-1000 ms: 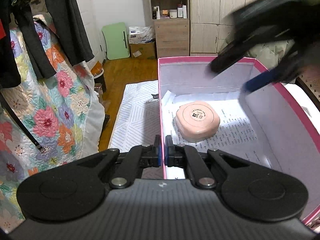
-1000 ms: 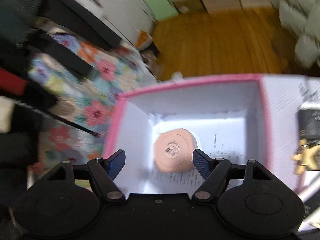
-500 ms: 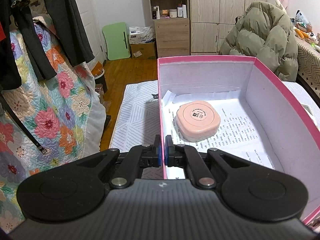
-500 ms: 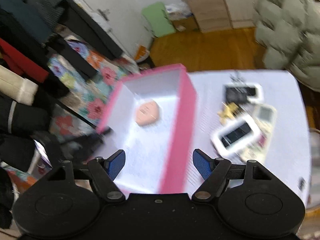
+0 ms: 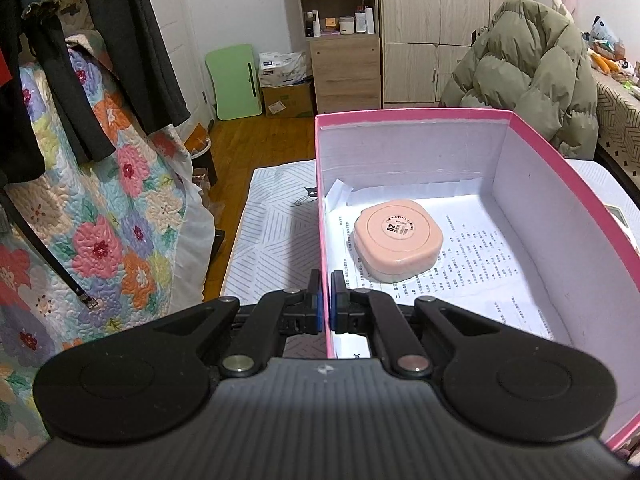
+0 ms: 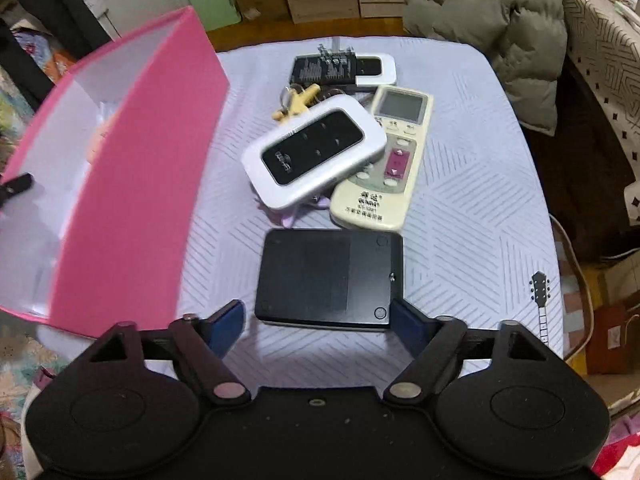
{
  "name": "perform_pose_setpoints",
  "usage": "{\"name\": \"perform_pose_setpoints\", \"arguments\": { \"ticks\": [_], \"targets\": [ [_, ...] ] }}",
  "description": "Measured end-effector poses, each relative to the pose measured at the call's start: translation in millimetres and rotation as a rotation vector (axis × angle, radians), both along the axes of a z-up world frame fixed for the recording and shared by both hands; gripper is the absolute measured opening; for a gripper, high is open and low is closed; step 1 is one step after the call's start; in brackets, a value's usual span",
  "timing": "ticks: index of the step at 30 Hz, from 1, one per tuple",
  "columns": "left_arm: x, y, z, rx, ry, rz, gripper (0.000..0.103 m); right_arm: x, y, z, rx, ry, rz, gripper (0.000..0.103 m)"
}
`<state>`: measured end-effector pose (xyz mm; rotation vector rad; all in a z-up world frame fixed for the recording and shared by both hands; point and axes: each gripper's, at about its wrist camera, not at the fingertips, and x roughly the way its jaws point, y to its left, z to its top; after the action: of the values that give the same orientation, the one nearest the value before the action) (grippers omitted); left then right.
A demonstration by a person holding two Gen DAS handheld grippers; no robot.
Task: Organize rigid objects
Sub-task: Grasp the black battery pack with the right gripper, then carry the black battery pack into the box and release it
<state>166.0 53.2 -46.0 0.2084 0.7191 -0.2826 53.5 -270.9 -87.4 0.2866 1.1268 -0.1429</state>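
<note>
A: Entry one, change since a second ago: the right gripper [image 6: 318,318] has left the pink cardboard box with white lining [image 6: 132,184] and swung over to the loose pile; the box now sits off to the left of its fingers. The left gripper [image 5: 325,310] has not shifted.

B: Finger state?

A: Right: fingers spread wide, nothing between the pads, though the flat black rectangular device [image 6: 330,280] lies just ahead in the gap. Left: fingers pinched narrow on the box's pink near-left wall [image 5: 323,240], one inside, one outside.

B: Stock already boxed?

A: One item: a peach rounded-square plastic compact case [image 5: 398,246], on the printed paper lining [image 5: 480,276], ahead and slightly right of the left fingers.

B: Stock outstanding?

A: Beyond the black device, further from the right fingers: a silver-framed pocket unit with a black face [image 6: 316,152], overlapping a cream remote control with a pink button panel [image 6: 386,160]; behind these a second white-and-black gadget [image 6: 344,70] and a yellowish key-ring charm [image 6: 298,100].

B: Meaning for the task?

A: One deposit looks complete; the black device reads as the likely next pick, being nearest and already framed. Several items remain, so early progress.
</note>
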Motion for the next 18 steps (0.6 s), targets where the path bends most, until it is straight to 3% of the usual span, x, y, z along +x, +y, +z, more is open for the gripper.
{"name": "perform_pose_setpoints", "arguments": {
  "ticks": [3,9,11,13,18],
  "targets": [
    [0.8,0.6,-0.6,0.005,-0.001,0.002,0.003,2.9,5.7,-5.9,-0.078,-0.01,0.022,0.093],
    [0.3,-0.5,0.1,0.012,-0.002,0.002,0.003,18.3,5.5,-24.5,-0.06,0.022,0.005,0.1],
    [-0.3,-0.8,0.1,0.013,-0.003,0.002,0.003,20.0,11.0,-27.2,-0.102,0.019,-0.004,0.1],
    [0.6,0.1,0.3,0.014,-0.002,0.004,0.003,18.1,14.5,-24.6,-0.123,0.005,-0.004,0.094],
    [0.3,-0.9,1.2,0.012,-0.001,0.003,0.003,5.4,5.3,-4.4,-0.07,-0.046,-0.043,0.094]
  ]
}}
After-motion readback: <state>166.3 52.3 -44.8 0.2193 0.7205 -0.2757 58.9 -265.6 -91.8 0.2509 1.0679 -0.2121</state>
